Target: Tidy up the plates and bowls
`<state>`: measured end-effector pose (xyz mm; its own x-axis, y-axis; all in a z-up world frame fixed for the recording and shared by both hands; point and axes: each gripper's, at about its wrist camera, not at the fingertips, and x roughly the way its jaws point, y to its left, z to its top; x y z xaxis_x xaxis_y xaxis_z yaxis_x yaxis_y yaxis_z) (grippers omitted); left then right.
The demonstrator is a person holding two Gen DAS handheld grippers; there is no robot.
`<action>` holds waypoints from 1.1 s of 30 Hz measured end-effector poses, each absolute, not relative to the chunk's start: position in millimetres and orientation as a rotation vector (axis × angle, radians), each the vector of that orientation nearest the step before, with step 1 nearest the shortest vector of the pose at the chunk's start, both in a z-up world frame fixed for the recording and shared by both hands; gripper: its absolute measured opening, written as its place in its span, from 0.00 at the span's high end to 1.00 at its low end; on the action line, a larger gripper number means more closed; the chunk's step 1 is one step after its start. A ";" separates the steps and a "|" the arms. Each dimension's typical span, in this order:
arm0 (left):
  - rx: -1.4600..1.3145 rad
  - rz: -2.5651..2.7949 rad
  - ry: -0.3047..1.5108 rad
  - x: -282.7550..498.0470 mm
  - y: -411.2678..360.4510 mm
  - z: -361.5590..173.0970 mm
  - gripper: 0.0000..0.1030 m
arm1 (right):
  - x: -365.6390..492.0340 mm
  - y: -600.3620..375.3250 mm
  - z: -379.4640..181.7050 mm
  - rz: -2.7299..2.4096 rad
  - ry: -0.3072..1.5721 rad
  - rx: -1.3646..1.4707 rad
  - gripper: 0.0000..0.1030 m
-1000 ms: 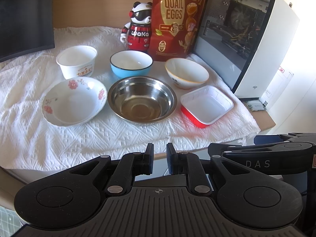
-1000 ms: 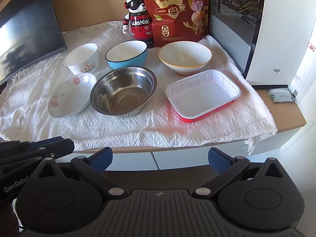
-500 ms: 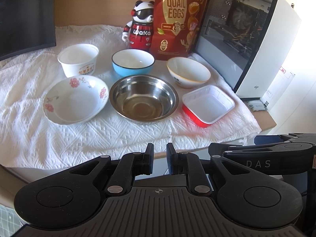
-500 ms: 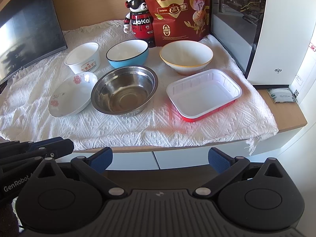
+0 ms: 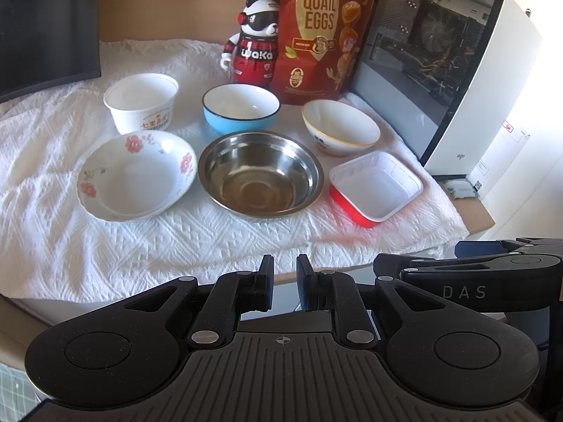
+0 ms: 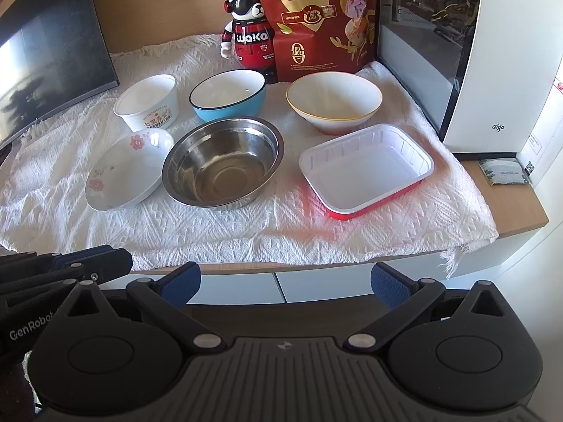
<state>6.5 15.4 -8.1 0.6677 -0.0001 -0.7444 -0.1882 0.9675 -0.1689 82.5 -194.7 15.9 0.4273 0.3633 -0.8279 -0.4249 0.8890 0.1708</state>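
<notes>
A: What differs from a second ago?

B: Very little. In both views the dishes sit a touch nearer and higher in the picture, so you have drifted slightly toward the tabletop (image 6: pixel 520 211). Nothing on the white cloth (image 5: pixel 176 242) has been moved.

A: How are your hands placed?

B: You hold both short of the tabletop's front edge, level and pointing forward. Your left gripper (image 5: pixel 284 286) has its jaws almost closed, a narrow slot between them, gripping nothing. Your right gripper (image 6: pixel 285 283) has its jaws wide open, also empty. Each shows at the edge of the other's view, so they are side by side.

A: Where are the dishes, nearest first?

B: In the front row, left to right: the flowered plate (image 5: pixel 135 174), the steel bowl (image 5: pixel 260 177) and the red tray (image 6: pixel 366 167). In the right view the plate's rim meets the steel bowl. The tray is the only long one; its long axis runs slantwise, from near left to far right, and its opening faces up.

A: And behind?

B: The paper cup (image 5: pixel 142 102), the blue bowl (image 5: pixel 241 107) and the cream bowl (image 6: pixel 334 102), all upright, mouths up. The blue bowl stands just behind the steel one. Farther back stand the panda figure (image 5: pixel 253 40) and the quail egg bag (image 5: pixel 318 31), with the computer case (image 5: pixel 457 70) at the right.
</notes>
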 end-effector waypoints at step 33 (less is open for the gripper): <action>-0.245 -0.234 0.912 185.7 184.5 -47.4 0.82 | 164.7 -111.2 -38.7 0.221 1.049 0.183 0.00</action>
